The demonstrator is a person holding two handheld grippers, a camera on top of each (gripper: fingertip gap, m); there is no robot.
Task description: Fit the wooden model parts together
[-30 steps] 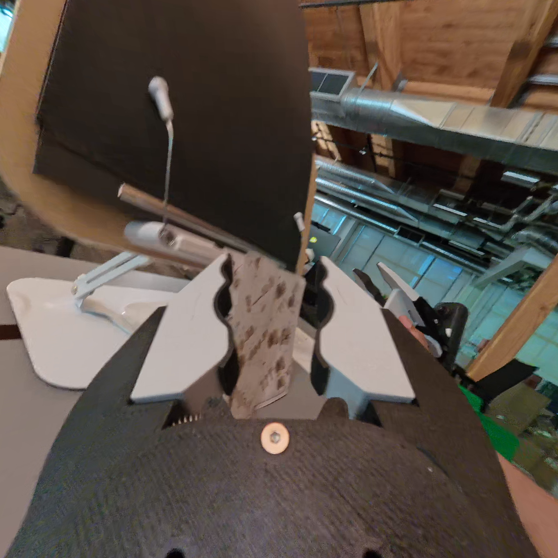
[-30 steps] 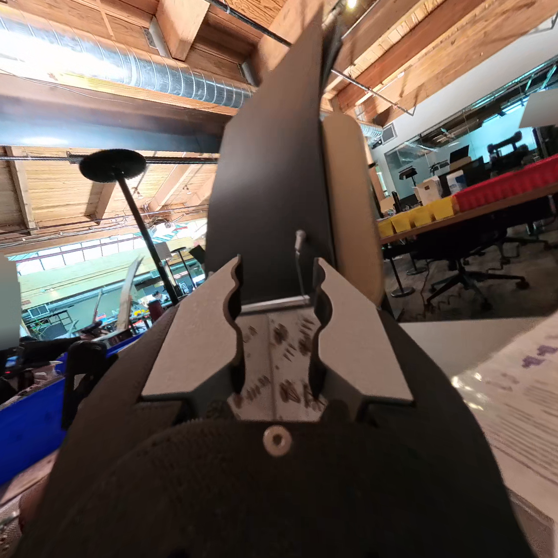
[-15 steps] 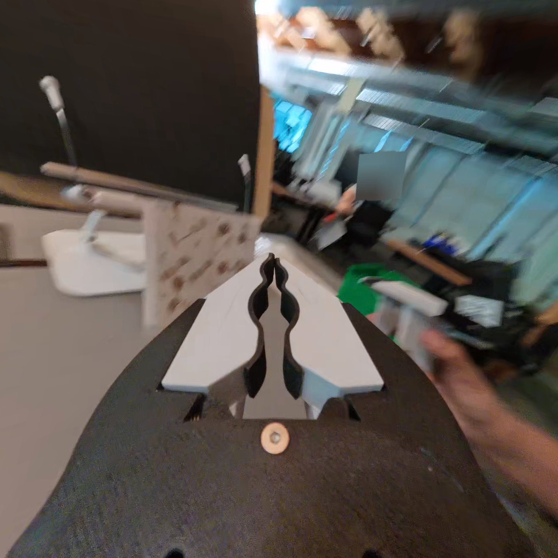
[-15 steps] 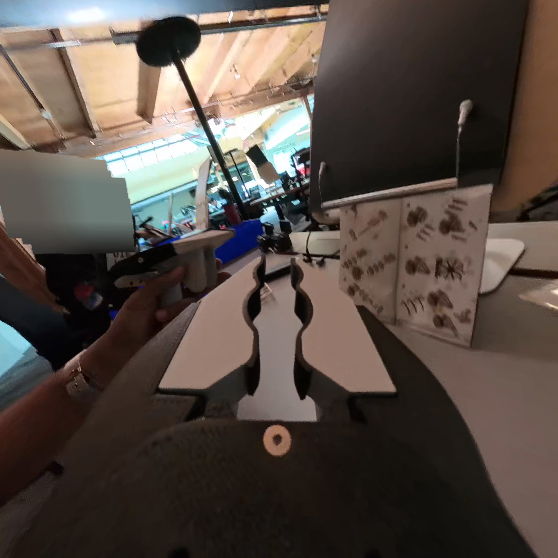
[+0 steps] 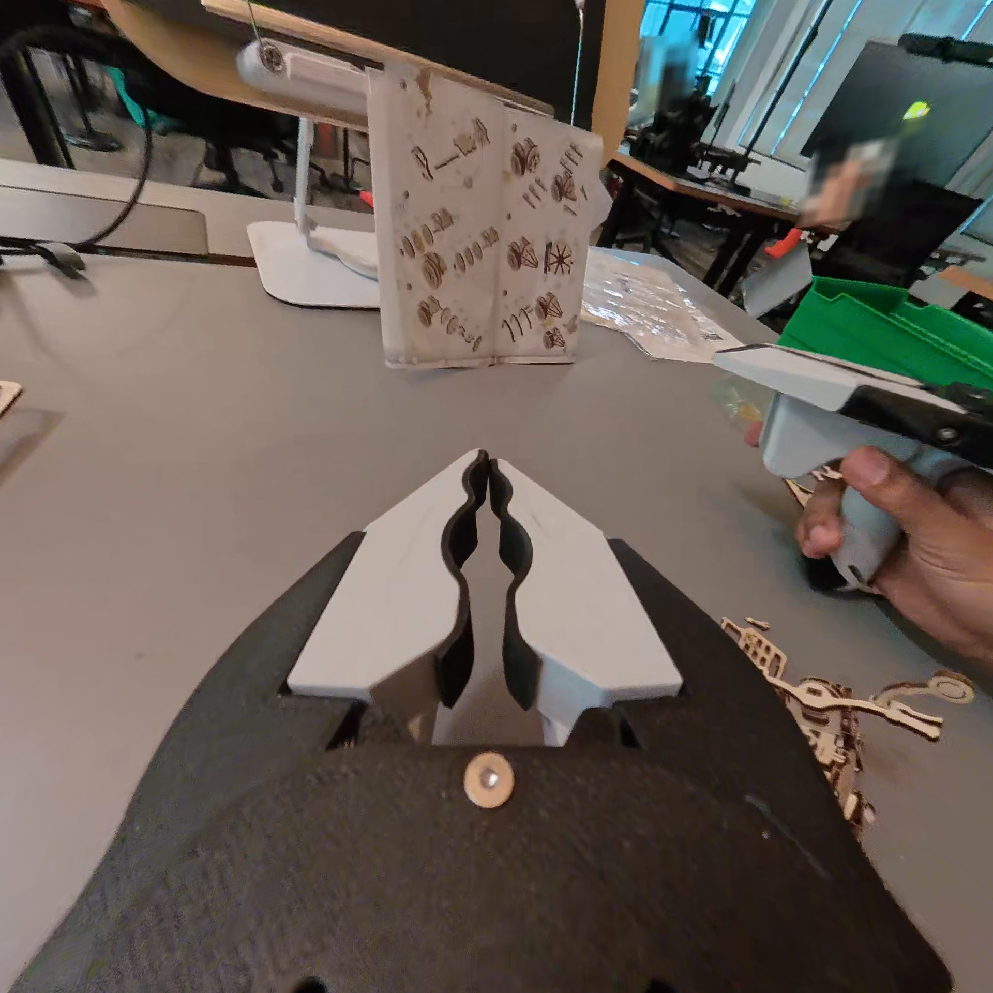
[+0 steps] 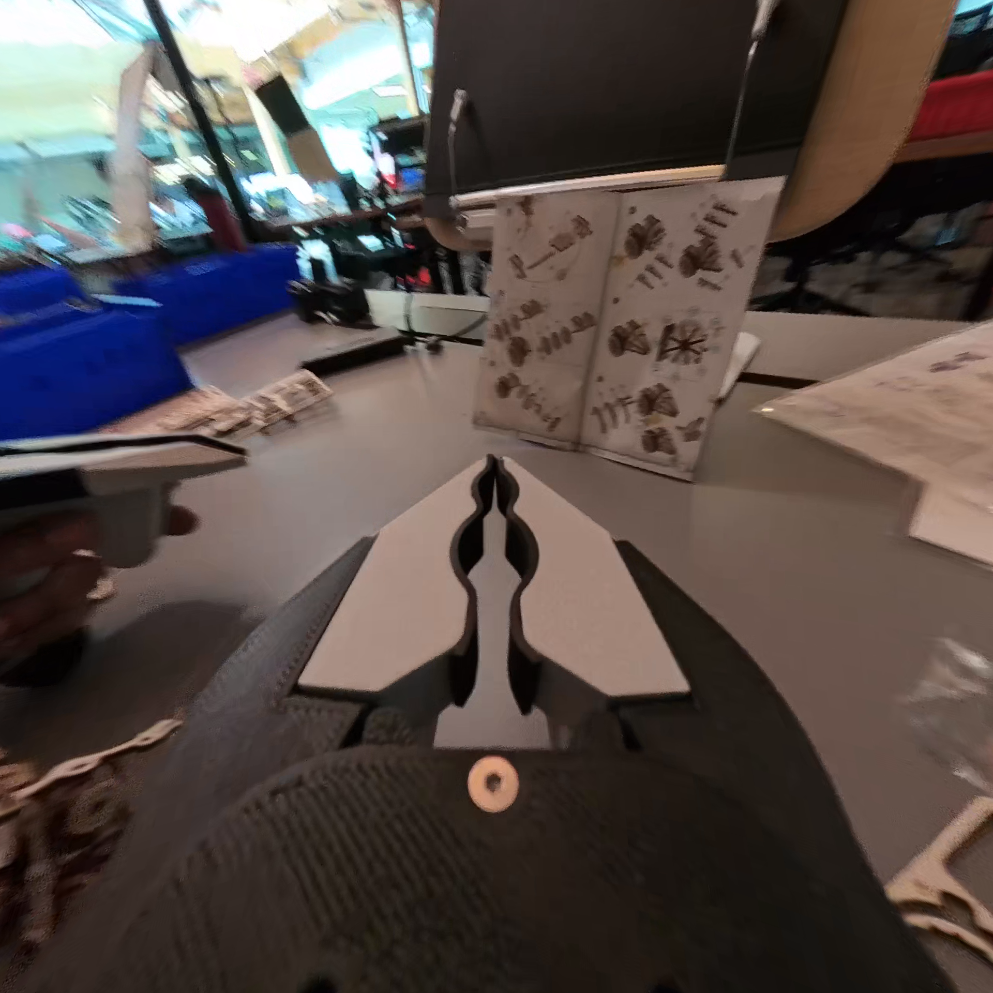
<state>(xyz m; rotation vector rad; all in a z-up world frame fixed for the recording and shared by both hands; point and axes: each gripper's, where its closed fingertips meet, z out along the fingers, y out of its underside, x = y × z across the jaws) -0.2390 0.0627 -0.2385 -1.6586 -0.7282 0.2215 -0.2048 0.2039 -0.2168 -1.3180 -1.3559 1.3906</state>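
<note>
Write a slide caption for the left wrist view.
Left gripper shut and empty above the grey table, facing the propped instruction sheet; wooden model parts lie right.

Two low wrist views over the grey table (image 5: 215, 430), both facing the upright instruction sheet (image 5: 483, 242).

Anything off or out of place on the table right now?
Nothing damaged. Both grippers, left and right, are shut and empty. The wooden model parts lie loose on the table; the instruction sheet stands upright.

grey table (image 5: 215, 430) under wooden parts (image 5: 817, 698)
</note>
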